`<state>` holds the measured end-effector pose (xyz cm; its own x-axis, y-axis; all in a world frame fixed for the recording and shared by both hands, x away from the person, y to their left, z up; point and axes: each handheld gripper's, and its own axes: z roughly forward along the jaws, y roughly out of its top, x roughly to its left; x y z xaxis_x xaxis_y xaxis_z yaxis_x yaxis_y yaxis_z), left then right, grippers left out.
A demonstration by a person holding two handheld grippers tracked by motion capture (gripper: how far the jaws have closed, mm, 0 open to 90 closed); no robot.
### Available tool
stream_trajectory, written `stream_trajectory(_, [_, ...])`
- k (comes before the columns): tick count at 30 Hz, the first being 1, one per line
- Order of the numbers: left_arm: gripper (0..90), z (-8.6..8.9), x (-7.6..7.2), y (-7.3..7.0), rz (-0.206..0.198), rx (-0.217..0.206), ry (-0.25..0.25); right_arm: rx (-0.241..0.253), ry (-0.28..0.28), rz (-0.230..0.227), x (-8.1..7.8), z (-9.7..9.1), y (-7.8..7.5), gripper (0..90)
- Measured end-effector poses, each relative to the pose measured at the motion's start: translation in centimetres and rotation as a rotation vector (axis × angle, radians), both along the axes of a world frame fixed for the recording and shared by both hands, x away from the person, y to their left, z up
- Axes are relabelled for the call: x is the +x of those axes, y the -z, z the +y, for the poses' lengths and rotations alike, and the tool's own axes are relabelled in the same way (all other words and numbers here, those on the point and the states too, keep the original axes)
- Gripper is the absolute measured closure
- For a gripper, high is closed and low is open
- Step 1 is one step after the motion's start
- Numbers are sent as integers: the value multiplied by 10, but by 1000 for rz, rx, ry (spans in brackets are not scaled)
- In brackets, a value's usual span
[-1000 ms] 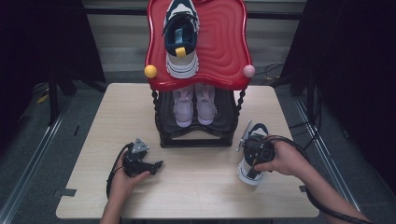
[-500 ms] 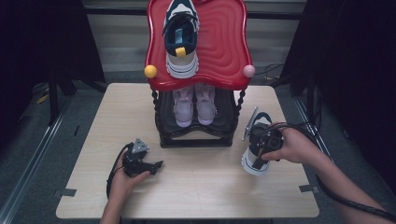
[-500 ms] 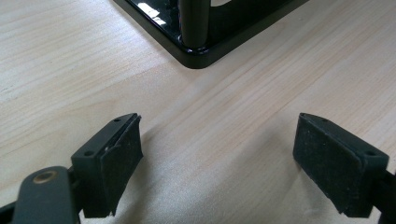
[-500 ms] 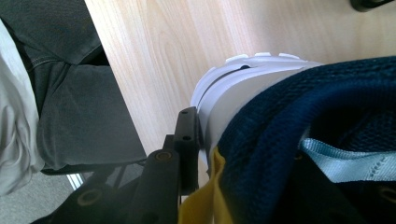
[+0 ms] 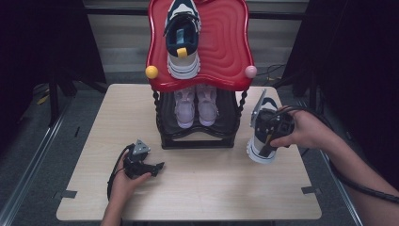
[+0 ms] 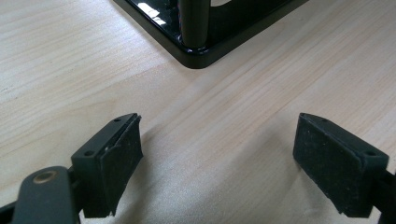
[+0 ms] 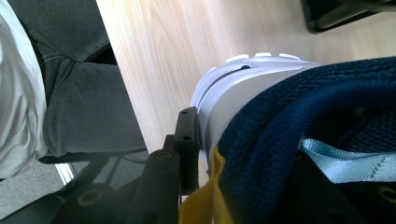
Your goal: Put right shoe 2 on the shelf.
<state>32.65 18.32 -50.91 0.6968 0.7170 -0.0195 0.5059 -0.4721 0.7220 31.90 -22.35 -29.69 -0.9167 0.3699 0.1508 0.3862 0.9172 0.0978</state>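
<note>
we see the navy-and-white sneaker (image 5: 261,141) to the right of the red-topped shoe rack (image 5: 200,80), hanging heel down just above the table (image 5: 94,141). our right gripper (image 5: 275,128) has its jaws closed on the sneaker's heel collar; in the right gripper view one black pad presses the white heel (image 7: 233,107). on top of the rack lies a matching sneaker (image 5: 182,40), and a pale pink pair (image 5: 195,106) sits on its lower shelf. in front of the rack, to its left, our left gripper (image 5: 141,165) rests on the table with jaws wide apart and holding nothing.
</note>
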Motion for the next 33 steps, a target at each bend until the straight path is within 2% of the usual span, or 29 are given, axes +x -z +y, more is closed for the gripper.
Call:
stream_trajectory(7, [149, 0, 0, 0, 1, -1, 0, -15, -5, -22, 5, 0, -37, 712])
stream_trajectory(13, [149, 0, 0, 0, 0, -1, 0, -8, -11, -34, 12, 0, -67, 712])
stream_trajectory(20, [149, 0, 0, 0, 3, 5, 5, -37, -15, -56, 18, 3, -96, 711])
stream_trajectory(25, [149, 1, 0, 0, -1, 9, 7, -58, -29, -66, 22, 8, -124, 710])
stream_trajectory(29, [149, 0, 0, 0, -4, 8, 5, -57, -31, -97, 26, 11, -145, 711])
stream_trajectory(33, [149, 0, 0, 0, -4, 8, 5, -81, -32, -116, 31, 16, -167, 711])
